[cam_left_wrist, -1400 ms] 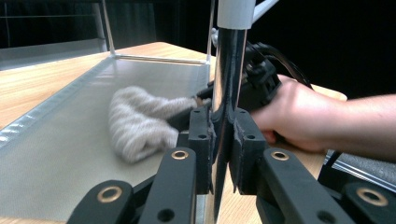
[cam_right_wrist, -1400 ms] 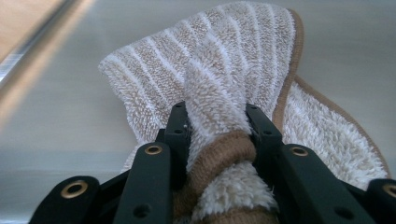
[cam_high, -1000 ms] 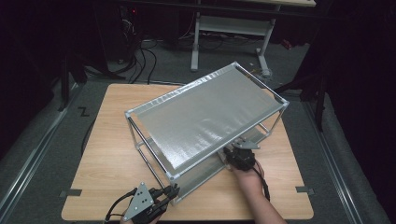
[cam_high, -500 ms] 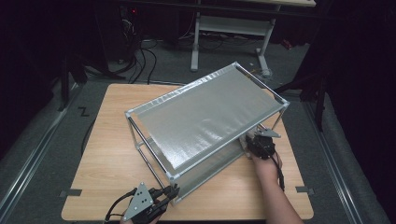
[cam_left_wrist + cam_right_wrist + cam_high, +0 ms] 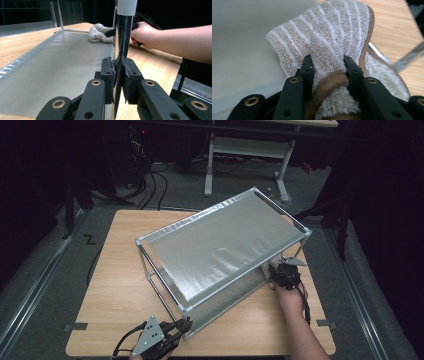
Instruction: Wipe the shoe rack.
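Observation:
A two-tier metal rack (image 5: 220, 245) with grey shelf sheets stands slantwise on the wooden table (image 5: 120, 270). My left gripper (image 5: 182, 327) is at the rack's near corner, and in the left gripper view the left gripper (image 5: 119, 65) is shut on the shiny corner post (image 5: 123, 37). My right gripper (image 5: 274, 272) reaches under the top shelf at the rack's right end. In the right gripper view the right gripper (image 5: 328, 61) is shut on a fluffy beige striped cloth (image 5: 329, 37) that lies on the lower shelf (image 5: 239, 37). The cloth (image 5: 98, 33) sits at that shelf's far end.
The table's near edge runs just below the left gripper. A strip of bare wood lies to the rack's left and right. Beyond the table, a white desk frame (image 5: 245, 165) and cables (image 5: 150, 180) stand on the dark floor.
The right hand has slid with the cloth along the lower shelf toward the rack's right end and stopped there. The left gripper has stayed on the corner post.

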Tool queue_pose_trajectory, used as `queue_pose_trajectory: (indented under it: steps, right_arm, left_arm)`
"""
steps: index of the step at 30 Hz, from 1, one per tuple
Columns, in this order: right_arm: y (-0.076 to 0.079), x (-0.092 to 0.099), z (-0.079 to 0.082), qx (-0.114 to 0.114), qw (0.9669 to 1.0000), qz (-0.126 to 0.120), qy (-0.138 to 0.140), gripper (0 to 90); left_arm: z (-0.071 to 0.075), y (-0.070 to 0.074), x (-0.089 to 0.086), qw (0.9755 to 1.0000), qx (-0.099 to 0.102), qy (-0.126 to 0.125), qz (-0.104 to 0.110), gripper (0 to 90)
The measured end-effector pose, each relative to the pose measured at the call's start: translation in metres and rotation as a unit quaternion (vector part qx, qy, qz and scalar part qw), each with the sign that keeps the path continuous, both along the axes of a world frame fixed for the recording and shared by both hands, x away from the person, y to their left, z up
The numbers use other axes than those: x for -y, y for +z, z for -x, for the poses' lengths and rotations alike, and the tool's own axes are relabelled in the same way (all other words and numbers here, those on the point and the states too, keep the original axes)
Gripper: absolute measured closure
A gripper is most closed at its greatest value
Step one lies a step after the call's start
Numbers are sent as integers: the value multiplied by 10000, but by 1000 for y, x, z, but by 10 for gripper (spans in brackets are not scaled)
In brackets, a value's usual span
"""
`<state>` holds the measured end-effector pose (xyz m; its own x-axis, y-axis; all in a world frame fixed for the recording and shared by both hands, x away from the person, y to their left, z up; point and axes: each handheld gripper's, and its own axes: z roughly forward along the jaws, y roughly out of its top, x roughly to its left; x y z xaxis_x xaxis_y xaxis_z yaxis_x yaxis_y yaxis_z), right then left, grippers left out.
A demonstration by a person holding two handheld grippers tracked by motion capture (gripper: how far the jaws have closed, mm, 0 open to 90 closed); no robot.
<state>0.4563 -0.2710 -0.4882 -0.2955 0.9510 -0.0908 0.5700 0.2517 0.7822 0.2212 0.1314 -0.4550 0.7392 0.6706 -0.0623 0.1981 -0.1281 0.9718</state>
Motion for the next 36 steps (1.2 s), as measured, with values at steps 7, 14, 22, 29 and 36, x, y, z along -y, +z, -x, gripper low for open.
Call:
queue_pose_trajectory:
  steps: [7, 14, 22, 29, 36]
  right_arm:
    - [-4, -30, 23, 4, 9986, -144, 502, 675]
    - [-5, -66, 51, -51, 9948, -196, 1002, 673]
    - [-7, -110, 84, -103, 9862, -257, 1631, 673]
    - [-9, -150, 114, -132, 9721, -337, 2318, 673]
    - [-10, -178, 138, -181, 9581, -497, 2814, 673]
  left_arm:
    - [0, 0, 0, 10000, 16, 3, 10, 802]
    - [0, 0, 1, 10000, 32, 11, 1, 802]
    - [-1, 0, 1, 10000, 43, 8, 1, 802]
    - [-1, 0, 1, 10000, 49, 13, -4, 802]
    - [-1, 0, 2, 10000, 61, 4, -9, 803]
